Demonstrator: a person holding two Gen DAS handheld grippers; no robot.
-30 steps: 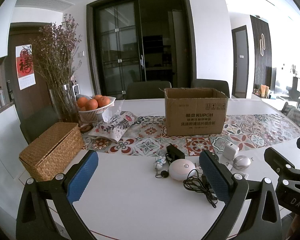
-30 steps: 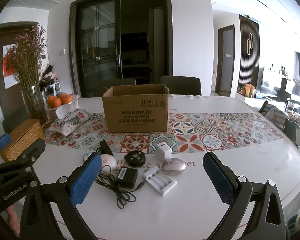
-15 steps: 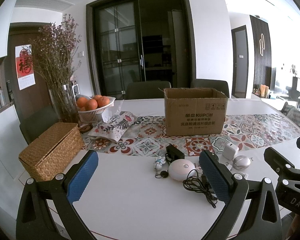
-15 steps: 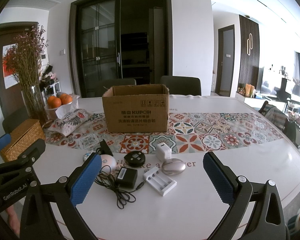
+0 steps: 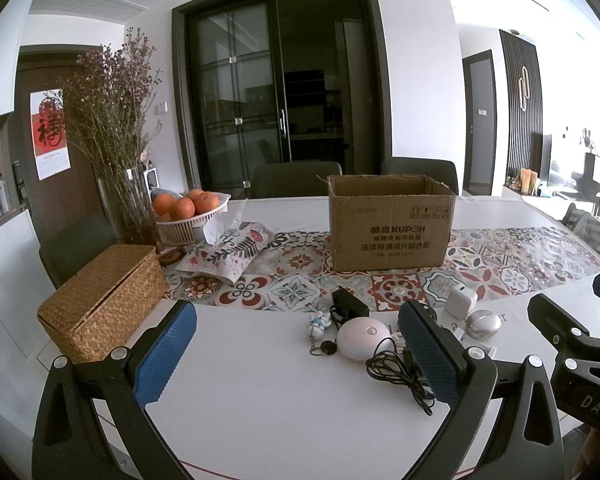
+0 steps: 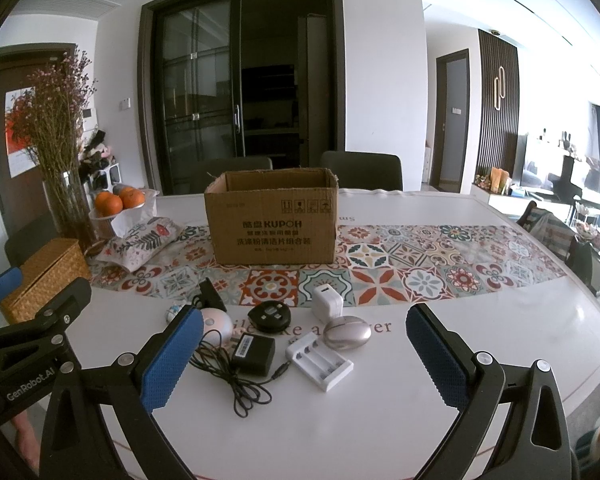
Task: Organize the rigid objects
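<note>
1. Several small rigid gadgets lie clustered on the white table [image 6: 440, 312], just in front of the patterned runner [image 6: 380, 264]; the open cardboard box [image 6: 271, 220] stands on that runner behind them and is the likely destination, judging by the task.
2. Both grippers hover low at the table's near edge: the left gripper [image 5: 300, 354] and the right gripper [image 6: 304, 354] each have their blue pads spread wide, with nothing between them.
3. The white battery charger [image 6: 320, 360] looks light, hollow and stiff; its long sides offer flat parallel faces, so a grip across its width should hold.
4. The silver oval case [image 6: 347, 333], touching the charger's far end, is smooth and domed; it may squirt out of the pads, so taking it low across its narrow axis seems safer.
5. The white plug cube [image 6: 328, 304] stands upright with flat sides, likely the easiest pick.
6. The black power adapter [image 6: 254, 354] is probably the heaviest piece; its body is stiff, but its loose cable [image 6: 240, 392] trails toward the near edge and could drag neighbours or snag on the box rim.
7. The black round disc [image 6: 269, 316] and the white dome [image 5: 362, 338] are low and curved, giving little height for a pinch.
8. A small keychain figure [image 5: 319, 325] lies beside the dome, light and dangly.
</note>
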